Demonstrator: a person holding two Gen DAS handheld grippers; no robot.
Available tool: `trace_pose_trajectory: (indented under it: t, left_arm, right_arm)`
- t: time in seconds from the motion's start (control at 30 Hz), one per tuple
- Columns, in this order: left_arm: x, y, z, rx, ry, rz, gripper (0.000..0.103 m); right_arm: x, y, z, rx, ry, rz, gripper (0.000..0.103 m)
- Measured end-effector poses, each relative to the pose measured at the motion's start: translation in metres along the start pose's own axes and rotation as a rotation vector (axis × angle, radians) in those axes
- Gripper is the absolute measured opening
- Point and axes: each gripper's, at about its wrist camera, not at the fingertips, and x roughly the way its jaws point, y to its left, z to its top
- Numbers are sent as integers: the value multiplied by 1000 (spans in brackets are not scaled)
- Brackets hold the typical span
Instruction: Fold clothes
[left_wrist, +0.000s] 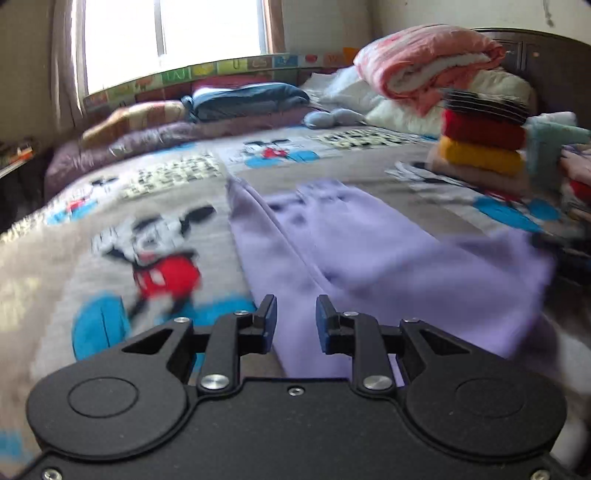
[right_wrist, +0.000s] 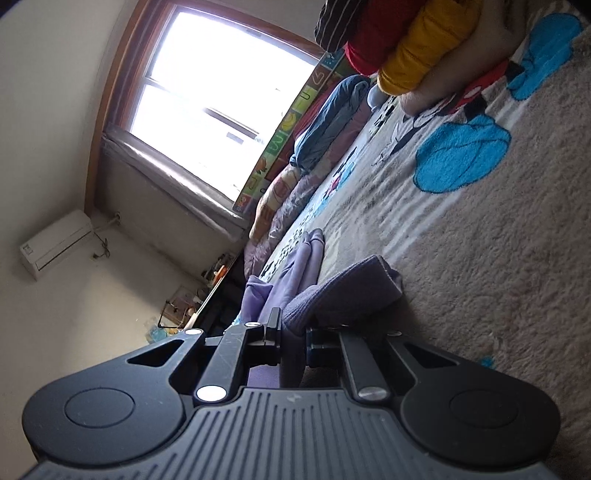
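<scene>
A lilac garment (left_wrist: 369, 240) lies spread on the cartoon-print blanket (left_wrist: 92, 206) of a bed. One long part of it runs toward me, under my left gripper (left_wrist: 295, 317). That gripper hovers low over it; its blue pads stand apart and no cloth is pinched between them. In the right wrist view, which is rolled sideways, my right gripper (right_wrist: 293, 332) is shut on a ribbed, bunched edge of the lilac garment (right_wrist: 343, 291). The edge bulges out past the pads and is lifted a little off the blanket (right_wrist: 498, 258). The left wrist view is motion-blurred.
A stack of folded clothes (left_wrist: 484, 140) in black stripes, red and yellow stands at the right; the right wrist view shows the stack of folded clothes (right_wrist: 417, 48) too. Behind it lie a rolled pink blanket (left_wrist: 424, 62), white pillows and a blue bundle (left_wrist: 251, 99). A window (left_wrist: 173, 33) is beyond the bed.
</scene>
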Motion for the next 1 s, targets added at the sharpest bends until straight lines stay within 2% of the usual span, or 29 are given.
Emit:
trace_pose_trajectory:
  t: [0.13,0.37,0.43,0.5,0.57,0.67,0.77,0.87,0.9,1.0]
  left_arm:
    - [56,26,28,-46,5,31,21]
    - [140,51,69,-67,21,35,21]
    - [161,45,71,-20,50,16,21]
    - [184,32,66,59,122,-7,20]
    - [187,26,62,112,130,-1,19]
    - [177,40,70,60,97,-30,19]
    - [180,56,85,-9,70,-24,19]
    - [197,58,100,5,75,-10,19]
    - [205,56,104,11,83,-9,19]
    - [241,46,104,52,178,-20,18]
  right_arm:
    - [-7,-3,0,15,-31,16,13]
    - [-6,-9,-2,31,-25,28,13]
    - [-5,-10,-1,35,-22,30,13]
    - [-4,-11,-1,38,-16,30,14]
    - [-3,-12,-1,42,-13,32,14]
    - [-1,-13,0,43,-6,36,14]
    - [3,-13,1,42,9,44,14]
    - [4,-14,1,42,15,48,14]
    - [4,-14,1,42,16,48,14]
    - [5,-15,2,42,17,49,15]
